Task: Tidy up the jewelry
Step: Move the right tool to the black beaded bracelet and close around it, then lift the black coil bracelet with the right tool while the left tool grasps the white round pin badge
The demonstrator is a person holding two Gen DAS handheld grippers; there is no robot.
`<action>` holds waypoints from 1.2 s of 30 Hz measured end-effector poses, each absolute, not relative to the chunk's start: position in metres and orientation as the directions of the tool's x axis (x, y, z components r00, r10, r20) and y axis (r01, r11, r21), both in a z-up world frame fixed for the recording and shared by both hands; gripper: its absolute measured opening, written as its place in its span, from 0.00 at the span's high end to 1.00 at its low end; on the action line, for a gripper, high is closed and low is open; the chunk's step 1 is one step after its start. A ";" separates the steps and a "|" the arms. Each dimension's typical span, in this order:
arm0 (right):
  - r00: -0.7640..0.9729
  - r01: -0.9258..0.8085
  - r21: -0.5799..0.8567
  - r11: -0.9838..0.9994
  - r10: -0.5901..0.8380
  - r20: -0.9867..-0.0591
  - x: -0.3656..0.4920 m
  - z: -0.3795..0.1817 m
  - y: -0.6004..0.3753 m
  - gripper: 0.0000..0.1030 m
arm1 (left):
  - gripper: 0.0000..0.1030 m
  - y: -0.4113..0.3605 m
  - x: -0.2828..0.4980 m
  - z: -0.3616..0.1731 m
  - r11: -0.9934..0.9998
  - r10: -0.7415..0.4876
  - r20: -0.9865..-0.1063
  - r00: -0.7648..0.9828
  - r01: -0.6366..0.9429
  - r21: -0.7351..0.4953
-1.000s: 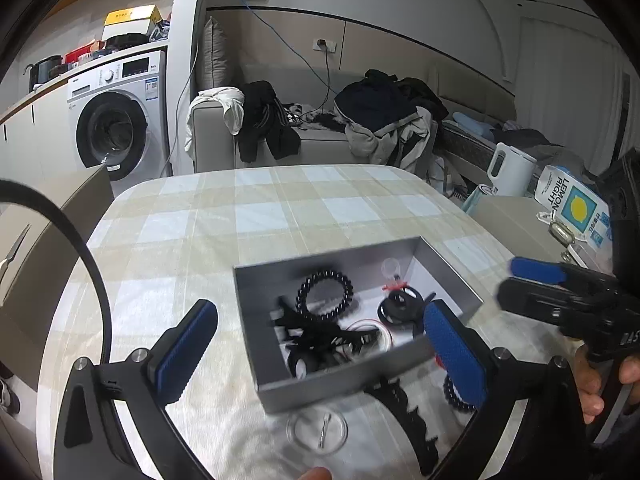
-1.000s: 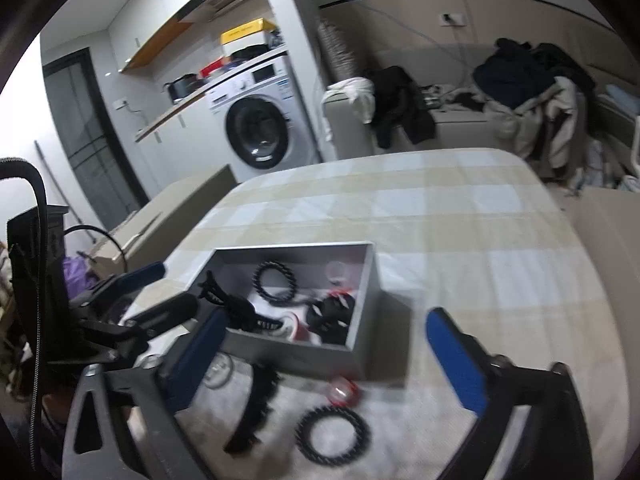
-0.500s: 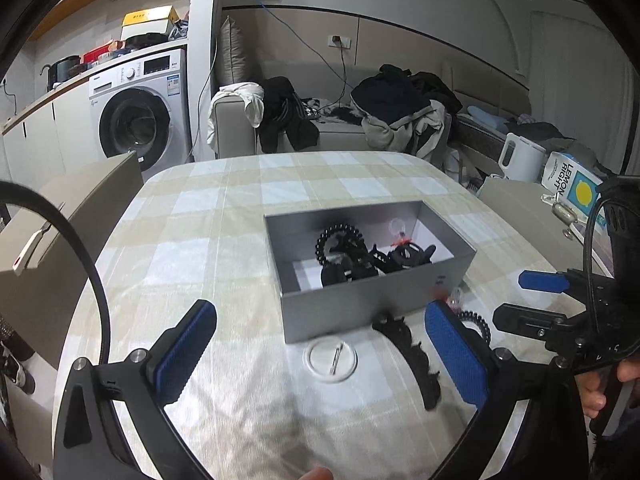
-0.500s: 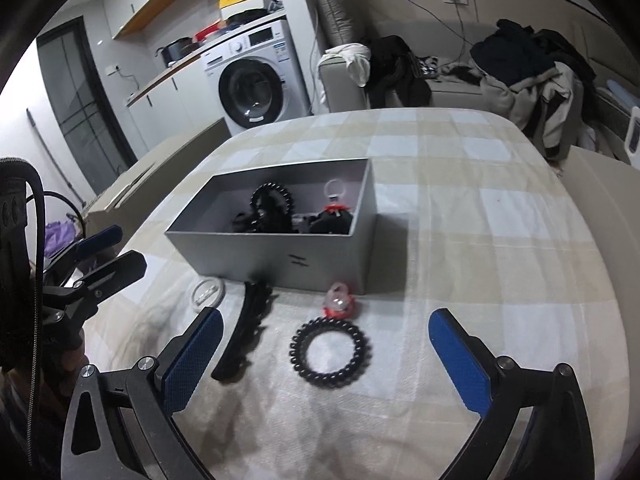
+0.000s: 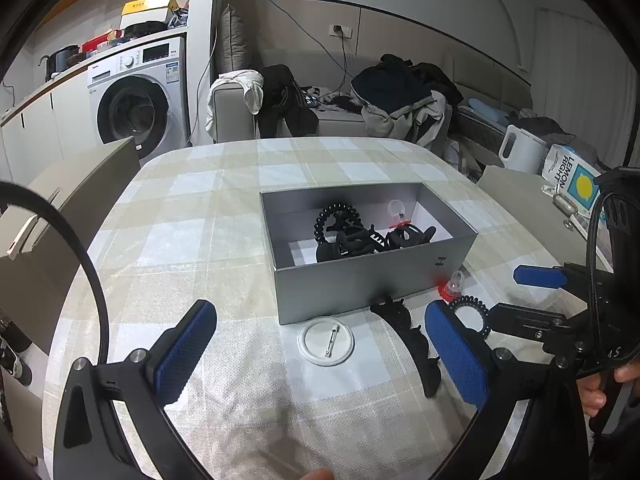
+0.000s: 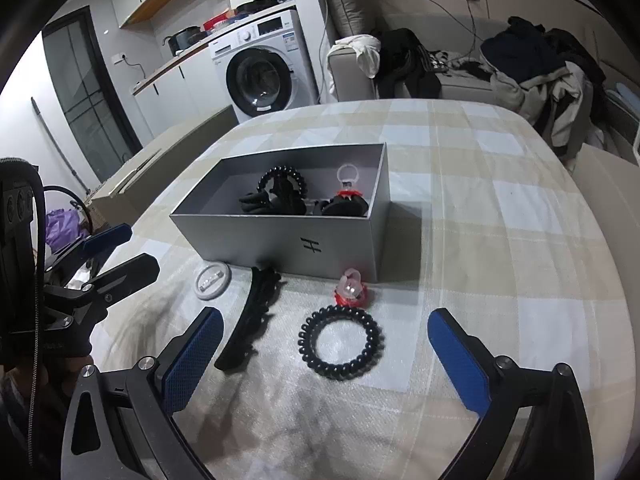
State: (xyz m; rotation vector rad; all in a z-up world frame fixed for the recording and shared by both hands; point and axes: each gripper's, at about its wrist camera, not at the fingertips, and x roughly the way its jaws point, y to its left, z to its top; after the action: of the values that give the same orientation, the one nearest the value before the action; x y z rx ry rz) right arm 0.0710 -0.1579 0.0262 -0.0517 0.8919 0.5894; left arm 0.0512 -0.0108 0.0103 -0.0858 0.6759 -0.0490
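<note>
We find the box (image 6: 280, 236) ahead of both grippers partly filled. Four pieces remain outside: clip (image 6: 252, 316), coil tie (image 6: 340, 344), disc (image 6: 213, 280), red ring (image 6: 351, 290). Left gripper (image 5: 320, 354) and right gripper (image 6: 326, 360) stand spread and empty.

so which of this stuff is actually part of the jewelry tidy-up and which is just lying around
Part of the job:
- grey box holding black hair pieces
- black spiral hair tie
- long black hair claw
- red and clear ring
- white round pin badge

Just lying about:
- washing machine
- clothes pile
- white kettle
- lemon carton
</note>
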 end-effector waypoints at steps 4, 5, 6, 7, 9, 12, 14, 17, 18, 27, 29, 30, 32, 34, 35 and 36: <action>0.454 -0.506 0.220 0.834 0.475 -0.754 0.073 0.021 -0.162 0.23 | 0.02 -0.011 0.052 0.007 0.995 -0.072 -0.632 0.772 0.013 -0.098; 0.446 -0.505 0.228 0.832 0.479 -0.756 0.074 0.020 -0.164 0.29 | 0.02 -0.010 0.052 0.006 0.995 -0.073 -0.633 0.771 0.013 -0.099; 0.437 -0.502 0.236 0.832 0.480 -0.760 0.075 0.017 -0.165 0.35 | 0.02 -0.010 0.052 0.006 0.995 -0.073 -0.635 0.769 0.012 -0.100; 0.434 -0.497 0.239 0.834 0.477 -0.764 0.075 0.016 -0.166 0.37 | 0.02 -0.010 0.052 0.005 0.995 -0.072 -0.636 0.768 0.010 -0.100; 0.429 -0.490 0.235 0.840 0.466 -0.774 0.076 0.013 -0.167 0.50 | 0.02 -0.010 0.052 0.004 0.995 -0.070 -0.639 0.766 0.010 -0.098; 0.430 -0.483 0.215 0.849 0.444 -0.786 0.076 0.009 -0.167 0.65 | 0.02 -0.010 0.052 0.002 0.996 -0.062 -0.644 0.763 0.003 -0.093; 0.428 -0.482 0.205 0.852 0.434 -0.793 0.077 0.006 -0.167 0.69 | 0.01 -0.009 0.052 0.000 0.996 -0.059 -0.647 0.760 -0.002 -0.093; 0.432 -0.482 0.173 0.859 0.405 -0.806 0.078 0.002 -0.165 0.75 | 0.01 -0.007 0.053 -0.001 0.995 -0.055 -0.652 0.756 -0.010 -0.096; 0.433 -0.484 0.164 0.860 0.398 -0.809 0.078 0.001 -0.164 0.76 | 0.02 -0.006 0.052 -0.001 0.995 -0.055 -0.653 0.755 -0.011 -0.098; 0.483 -0.498 0.047 0.866 0.321 -0.815 0.075 -0.002 -0.158 0.88 | 0.02 -0.003 0.053 -0.004 0.995 -0.053 -0.662 0.748 -0.016 -0.098; 0.490 -0.501 0.034 0.865 0.316 -0.812 0.074 -0.002 -0.157 0.88 | 0.02 -0.003 0.052 -0.005 0.995 -0.051 -0.664 0.746 -0.017 -0.096; 0.494 -0.503 0.028 0.864 0.313 -0.811 0.073 -0.002 -0.157 0.90 | 0.01 -0.002 0.051 -0.005 0.995 -0.052 -0.663 0.747 -0.017 -0.096; 0.498 -0.504 0.014 0.864 0.304 -0.812 0.073 -0.003 -0.155 0.91 | 0.02 -0.002 0.053 -0.005 0.995 -0.056 -0.664 0.746 -0.015 -0.101; 0.503 -0.506 0.003 0.862 0.298 -0.812 0.072 -0.002 -0.153 0.92 | 0.02 -0.002 0.055 -0.007 0.994 -0.059 -0.669 0.741 -0.016 -0.105; 0.502 -0.508 0.004 0.862 0.300 -0.811 0.072 -0.002 -0.153 0.92 | 0.02 -0.001 0.055 -0.008 0.994 -0.060 -0.671 0.739 -0.016 -0.106; 0.502 -0.507 0.008 0.862 0.302 -0.811 0.071 -0.002 -0.154 0.92 | 0.02 -0.002 0.056 -0.008 0.994 -0.059 -0.674 0.736 -0.017 -0.105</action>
State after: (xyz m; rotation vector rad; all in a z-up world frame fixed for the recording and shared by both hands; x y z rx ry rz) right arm 0.0711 -0.1536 -0.0019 -0.2443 0.9242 0.4947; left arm 0.0565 -0.0016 -0.0081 -0.1070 0.7433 -0.0228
